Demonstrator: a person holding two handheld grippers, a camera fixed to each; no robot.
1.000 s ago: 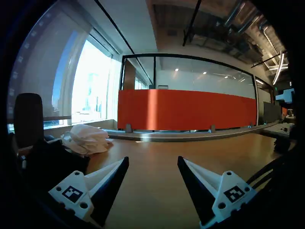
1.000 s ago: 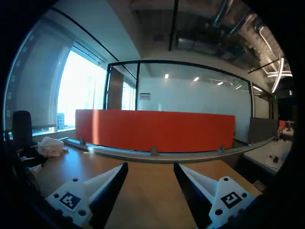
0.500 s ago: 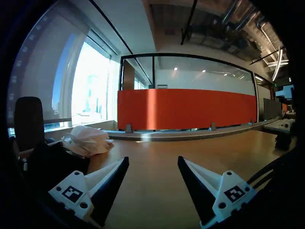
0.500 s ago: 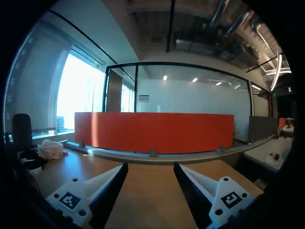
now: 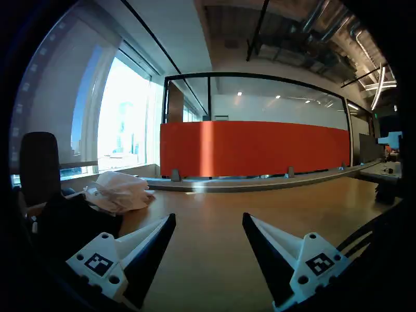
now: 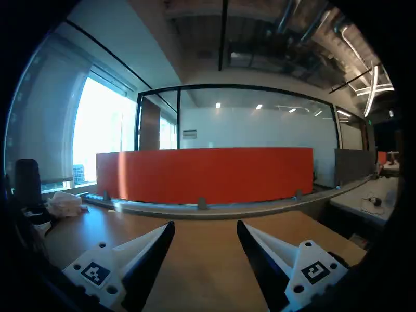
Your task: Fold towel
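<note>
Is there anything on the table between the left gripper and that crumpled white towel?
Nothing visible. Bare wooden table runs from the open left gripper to the towel. A black object sits close beside the towel, off that path.

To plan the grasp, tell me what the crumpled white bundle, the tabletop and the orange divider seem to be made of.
White bundle: soft cloth, likely a towel; matte, with rounded folds.
Tabletop: wood or wood-look laminate; smooth, warm brown, faint sheen.
Orange divider: fabric-covered or painted panel; even matte colour, too far to tell which.
</note>
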